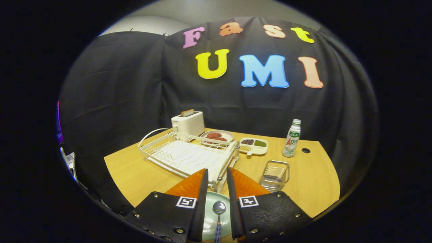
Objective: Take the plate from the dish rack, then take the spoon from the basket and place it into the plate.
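Note:
A pale green plate (211, 216) lies on the wooden table (135, 172), below and between my fingers. A spoon (219, 209) with a blue patterned handle rests in it, bowl pointing away from me, and neither finger touches it. My gripper (217, 170) is open, with its tips reaching the near corner of the white wire dish rack (189, 155). The rack holds no dishes. The small wire basket (275, 173) stands just ahead of my right finger, with nothing visible in it.
Beyond the rack stand a white toaster (188, 123), a plate of reddish food (217, 135) and a divided snack tray (253, 145). A white bottle (292, 138) is upright to the right, near a cable hole (305, 150). Black cloth walls close in the table.

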